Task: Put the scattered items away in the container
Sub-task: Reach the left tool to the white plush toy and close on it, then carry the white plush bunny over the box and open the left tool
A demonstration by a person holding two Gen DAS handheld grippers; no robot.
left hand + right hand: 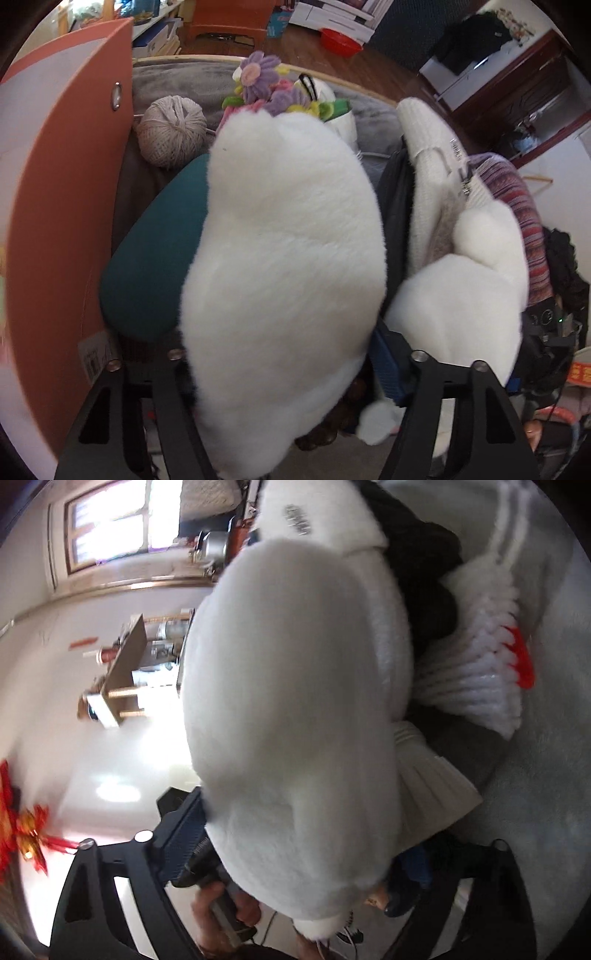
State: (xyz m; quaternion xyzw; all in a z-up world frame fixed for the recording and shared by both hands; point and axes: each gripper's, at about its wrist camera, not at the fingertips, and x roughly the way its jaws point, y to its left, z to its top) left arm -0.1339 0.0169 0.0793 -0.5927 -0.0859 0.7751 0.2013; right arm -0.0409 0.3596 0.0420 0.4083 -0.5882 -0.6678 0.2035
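left wrist view: a large white plush toy (280,266) fills the middle of the picture and lies between the two black fingers of the left tool (295,365), whose jaws stand partly apart; the plush bulges over both fingers, and whether the pads press on it i cannot tell. a teal cushion-like shape (155,258) sits just left of the plush, touching it. beyond it a ball of beige yarn (173,131) rests on a grey blanket (177,79), right beside the orange wall of a container (70,206) with a metal eyelet. behind the plush top, a bunch of purple, pink and green pipe-cleaner flowers (264,86) stands up. to the right, a white knitted garment (428,177) and a striped purple-red knit (524,221) lie piled together, with a second lobe of white plush (465,295) in front of them. right wrist view: the same white plush toy (295,709) covers the centre, lying between the wide-set fingers of the right tool (295,853); the pads are hidden by fur, so a grip cannot be told. a hand (218,915) below grips the handle of the other tool. to the right a white knit with red trim (491,672) lies on a pale grey blanket (535,775).
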